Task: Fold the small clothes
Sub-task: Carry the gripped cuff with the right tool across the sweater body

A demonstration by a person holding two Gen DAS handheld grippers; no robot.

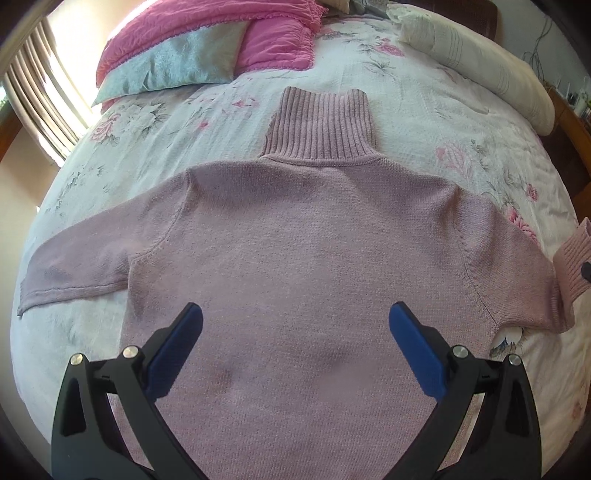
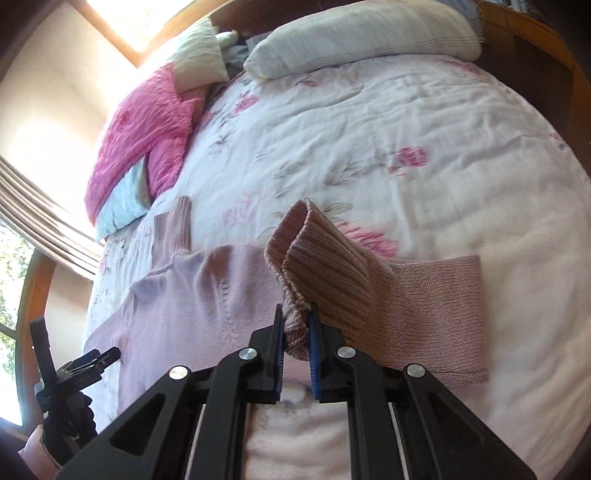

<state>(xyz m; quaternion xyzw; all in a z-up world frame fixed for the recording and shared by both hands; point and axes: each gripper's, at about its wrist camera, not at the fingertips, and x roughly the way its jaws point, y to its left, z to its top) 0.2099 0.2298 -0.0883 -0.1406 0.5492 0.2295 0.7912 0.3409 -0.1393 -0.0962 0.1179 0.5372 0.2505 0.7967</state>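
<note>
While clamped: cuff (image 2: 325, 254) in right tongs (image 2: 297, 332).

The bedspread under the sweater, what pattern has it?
White bedspread with pink flowers and grey-green leaves; clearest in the left wrist view.

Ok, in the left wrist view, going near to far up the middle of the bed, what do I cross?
Open left hand-held gripper → sweater body → ribbed turtleneck collar → bare floral bedspread → pink blanket at the far end.
</note>
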